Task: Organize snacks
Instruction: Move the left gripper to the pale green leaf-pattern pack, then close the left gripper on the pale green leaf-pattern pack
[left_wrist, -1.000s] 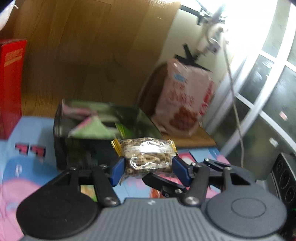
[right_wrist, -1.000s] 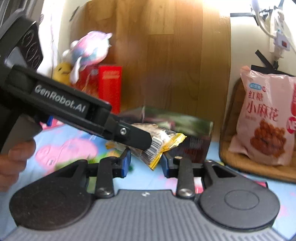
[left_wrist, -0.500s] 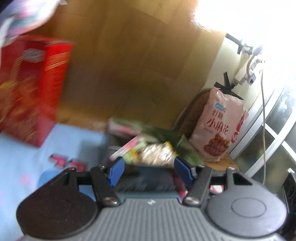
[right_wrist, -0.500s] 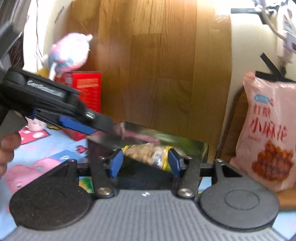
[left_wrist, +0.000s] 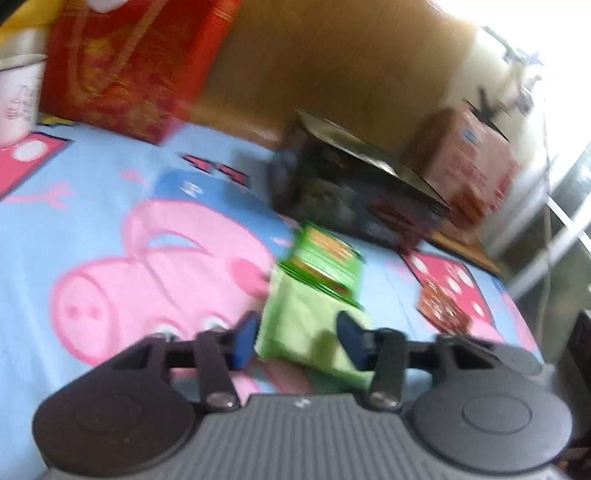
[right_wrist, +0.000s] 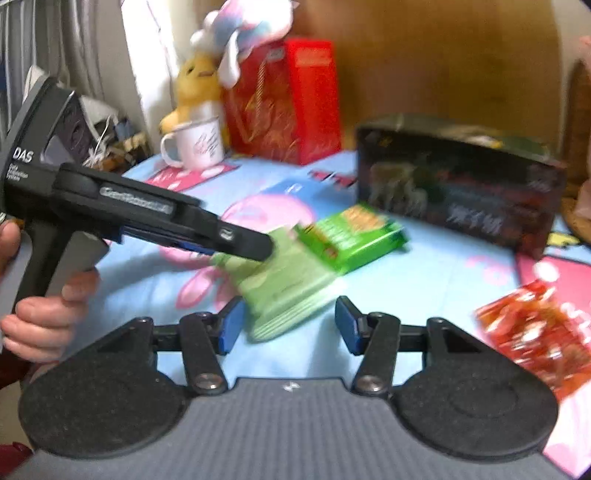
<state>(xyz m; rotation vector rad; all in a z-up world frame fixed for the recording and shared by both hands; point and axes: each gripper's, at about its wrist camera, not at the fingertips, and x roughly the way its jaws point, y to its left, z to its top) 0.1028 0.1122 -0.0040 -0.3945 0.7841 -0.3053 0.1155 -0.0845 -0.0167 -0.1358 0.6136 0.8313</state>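
A dark snack box (left_wrist: 354, 195) (right_wrist: 458, 188) stands open at the back of the cartoon cloth. A pale green packet (left_wrist: 306, 328) (right_wrist: 280, 284) lies on the cloth with a bright green packet (left_wrist: 325, 262) (right_wrist: 351, 236) overlapping its far end. My left gripper (left_wrist: 299, 343) is open and empty, its fingers on either side of the pale green packet; it shows from the side in the right wrist view (right_wrist: 258, 245). My right gripper (right_wrist: 288, 325) is open and empty, just short of the same packet. A red-orange packet (right_wrist: 535, 328) (left_wrist: 443, 306) lies at the right.
A red gift box (right_wrist: 288, 99) (left_wrist: 122, 70), a white mug (right_wrist: 195, 146) (left_wrist: 18, 96) and plush toys (right_wrist: 221, 48) stand at the back left. A pink snack bag (left_wrist: 465, 166) leans at the back right by a window frame (left_wrist: 565, 221).
My left gripper let go of the peanut packet over the dark box, then swung down and left to the green packets. My right gripper opened wider and dropped toward the cloth.
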